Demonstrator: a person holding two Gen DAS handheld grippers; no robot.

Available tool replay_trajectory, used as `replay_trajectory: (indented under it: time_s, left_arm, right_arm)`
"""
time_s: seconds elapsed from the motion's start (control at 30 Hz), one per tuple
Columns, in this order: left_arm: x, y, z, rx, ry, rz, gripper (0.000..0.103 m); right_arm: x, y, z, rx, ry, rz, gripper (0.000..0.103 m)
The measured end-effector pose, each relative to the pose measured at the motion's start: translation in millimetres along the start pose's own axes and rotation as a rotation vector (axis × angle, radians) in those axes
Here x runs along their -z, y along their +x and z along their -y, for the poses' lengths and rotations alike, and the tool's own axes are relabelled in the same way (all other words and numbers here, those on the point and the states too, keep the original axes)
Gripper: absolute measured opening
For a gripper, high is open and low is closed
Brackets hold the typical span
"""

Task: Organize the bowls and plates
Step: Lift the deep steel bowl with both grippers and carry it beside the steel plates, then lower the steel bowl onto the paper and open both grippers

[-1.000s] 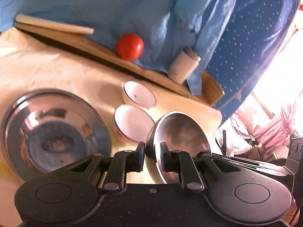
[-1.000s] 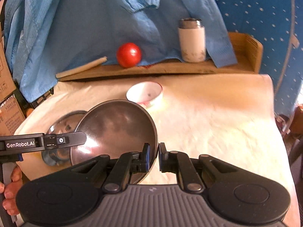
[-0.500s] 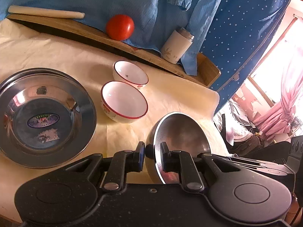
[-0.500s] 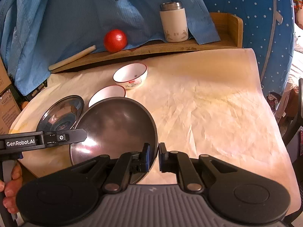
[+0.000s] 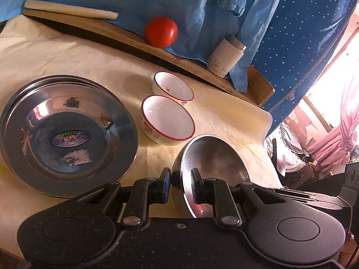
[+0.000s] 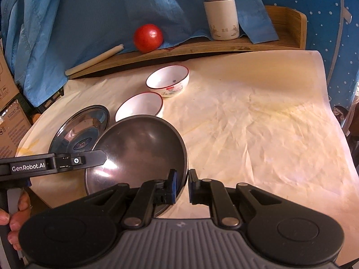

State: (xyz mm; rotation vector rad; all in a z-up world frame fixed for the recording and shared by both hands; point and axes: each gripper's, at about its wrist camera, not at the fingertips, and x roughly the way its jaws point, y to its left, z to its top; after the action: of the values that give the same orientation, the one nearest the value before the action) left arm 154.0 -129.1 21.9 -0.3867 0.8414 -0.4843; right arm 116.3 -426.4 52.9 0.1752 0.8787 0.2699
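Both grippers point downward over the bench (image 6: 258, 123) and hold one round stainless-steel bowl (image 6: 139, 150) between them. The left gripper (image 5: 180, 182) has its jaws closed on the bowl's rim, one finger outside the wall and one inside. The right gripper (image 6: 181, 185) is clamped on the opposite rim, its blue-padded finger inside the bowl and the other outside. In the right wrist view the left gripper's body reaches in from the left edge, with the person's fingers (image 6: 13, 222) curled round its handle below.

The steel bowl is tilted, its dull grey inside facing the right wrist camera, above the near part of the bench, which is covered in creased cream paper.

Just past it stands a white ceramic bowl with a red rim (image 5: 167, 120), and behind that a second white red-rimmed bowl (image 5: 172, 88) with printing on its side; the two sit close together. To the left lies a wide, shallow steel plate (image 5: 67, 134) with an oval label in its middle. Along the far edge runs a wooden ledge (image 6: 190, 47) carrying a red tomato (image 6: 148, 37), a white insulated cup with a metal lid (image 6: 221, 14) and a pale rolling stick (image 6: 94, 60). Blue cloth (image 6: 89, 11) hangs behind.
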Motion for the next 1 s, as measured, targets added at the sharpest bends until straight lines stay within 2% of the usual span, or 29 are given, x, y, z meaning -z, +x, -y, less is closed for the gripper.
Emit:
replay_trajectory:
  time_s: [0.4,0.47,0.53,0.67,0.73,0.8,0.87,1.0]
  left_arm:
    - [-1.2,4.5,-6.2,-0.014,-0.014,-0.013,0.024]
    - [-2.3,3.4,-5.6,-0.018,-0.016,-0.005,0.031]
    - [-3.7,1.5,-6.0,-0.024,-0.02,0.003,0.042]
    - [-6.0,-3.4,-7.2,-0.035,-0.022,0.016,0.051]
    - [-7.5,-6.4,-6.5,-0.034,-0.017,0.022,0.056]
    - [-9.6,-9.3,-4.2,-0.03,-0.004,0.026,0.059]
    - [-12.4,-13.6,-1.8,-0.029,0.013,0.04,0.063]
    - [-22.4,-20.6,0.3,-0.03,0.044,0.074,0.076]
  right_arm:
    - [-4.9,8.2,-1.9,-0.037,-0.009,-0.006,0.022]
    - [-5.4,9.4,-0.2,-0.04,-0.01,-0.007,0.023]
    - [-5.6,10.0,1.7,-0.04,-0.01,-0.004,0.029]
    - [-6.8,9.6,6.7,-0.048,0.001,0.006,0.041]
    - [-7.8,8.1,8.5,-0.05,0.002,0.014,0.051]
    - [-8.9,5.7,10.0,-0.058,0.008,0.025,0.067]
    - [-9.8,2.9,10.4,-0.067,0.01,0.037,0.073]
    - [-11.5,-1.2,9.4,-0.074,0.006,0.063,0.088]
